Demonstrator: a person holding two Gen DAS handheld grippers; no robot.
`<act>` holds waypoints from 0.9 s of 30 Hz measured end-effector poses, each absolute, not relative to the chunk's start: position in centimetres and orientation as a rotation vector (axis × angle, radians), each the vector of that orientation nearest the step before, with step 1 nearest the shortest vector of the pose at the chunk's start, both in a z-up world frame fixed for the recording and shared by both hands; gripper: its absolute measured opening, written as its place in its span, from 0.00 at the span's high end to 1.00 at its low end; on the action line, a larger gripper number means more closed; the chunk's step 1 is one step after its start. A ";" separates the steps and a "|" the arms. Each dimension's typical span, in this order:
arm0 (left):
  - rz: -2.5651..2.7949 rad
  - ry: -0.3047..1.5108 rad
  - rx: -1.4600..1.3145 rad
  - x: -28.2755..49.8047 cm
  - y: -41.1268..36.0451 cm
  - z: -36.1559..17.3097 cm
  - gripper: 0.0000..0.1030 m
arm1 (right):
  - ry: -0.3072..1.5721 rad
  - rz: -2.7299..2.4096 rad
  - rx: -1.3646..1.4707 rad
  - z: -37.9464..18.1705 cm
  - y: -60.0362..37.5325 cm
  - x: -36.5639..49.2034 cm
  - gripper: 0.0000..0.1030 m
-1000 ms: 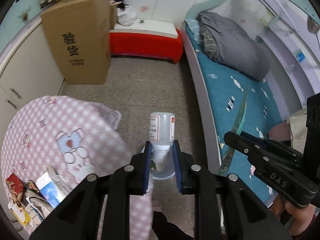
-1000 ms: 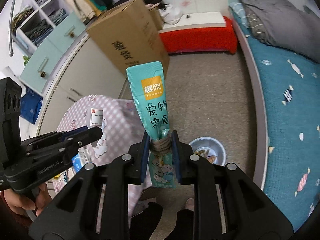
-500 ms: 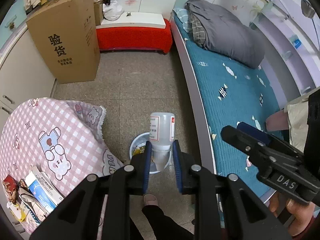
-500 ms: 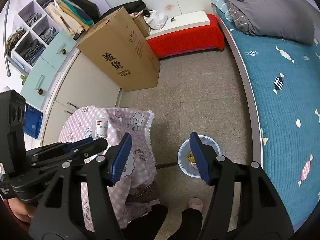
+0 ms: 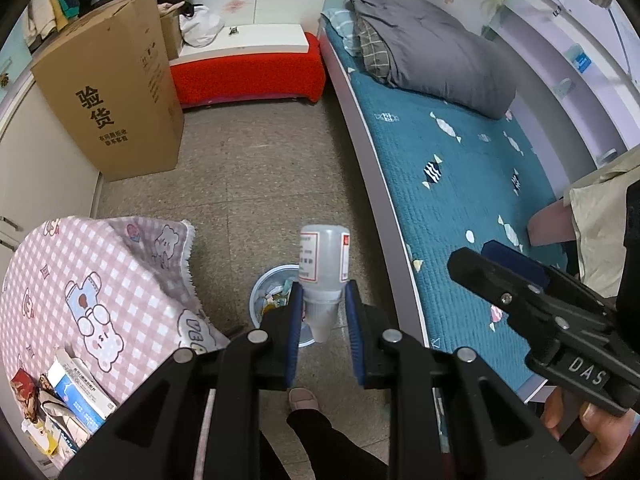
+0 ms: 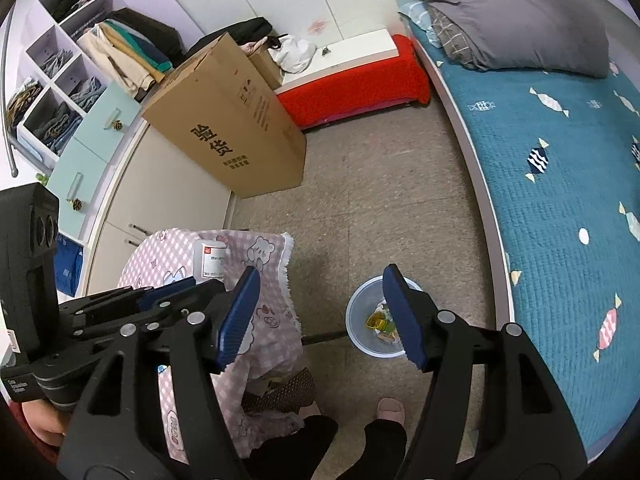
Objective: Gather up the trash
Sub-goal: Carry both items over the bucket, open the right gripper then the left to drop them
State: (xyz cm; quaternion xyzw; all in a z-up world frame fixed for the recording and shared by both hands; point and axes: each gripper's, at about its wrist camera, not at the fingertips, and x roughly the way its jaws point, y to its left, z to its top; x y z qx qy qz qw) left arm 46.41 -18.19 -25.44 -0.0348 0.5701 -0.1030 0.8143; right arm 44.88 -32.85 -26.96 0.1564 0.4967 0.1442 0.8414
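Above a small blue bin on the speckled floor, we hold the left gripper pointing steeply down, its blue pads clamped on the neck of a white plastic bottle. The bottle is upside down in the grip, cap toward us, its base with the red-edged label pointing away. In the left wrist view it sits over the bin's right edge, though the fisheye lens makes it hard for us to say whether it hangs directly above the opening.

The right gripper is beside it, its jaws opening with nothing between them. Through the gap we see bare floor, and its right pad covers part of the bin's rim. The bin holds scraps of wrapper in yellow, green and white.

To the left of the bin stands a table with a pink checked cloth printed with cartoon bears. At its near left corner lie a blue and white box and some snack packets, touching one another.

A bed with a teal cover runs along the right, with a grey quilt bundled at its far end. A tall cardboard box stands at the far left, next to a low red bench. One slippered foot shows on the floor below the left gripper.
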 end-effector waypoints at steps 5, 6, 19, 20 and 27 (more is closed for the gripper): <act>-0.238 1.217 -0.056 46.7 -19.5 -25.3 0.80 | 1.036 0.297 0.338 -26.7 -33.6 44.7 0.36; -0.245 1.218 -0.049 46.8 -19.7 -25.3 0.79 | 1.033 0.292 0.341 -26.6 -33.8 44.7 0.36; -0.195 1.243 -0.071 46.4 -19.0 -26.2 0.29 | 1.018 0.262 0.372 -26.7 -34.9 44.0 0.36; -0.187 1.247 -0.080 46.2 -18.6 -26.2 0.29 | 1.022 0.265 0.370 -26.8 -34.7 43.9 0.36; -0.137 1.257 -0.106 44.0 -15.0 -26.4 0.28 | 1.066 0.315 0.352 -27.8 -30.9 43.2 0.36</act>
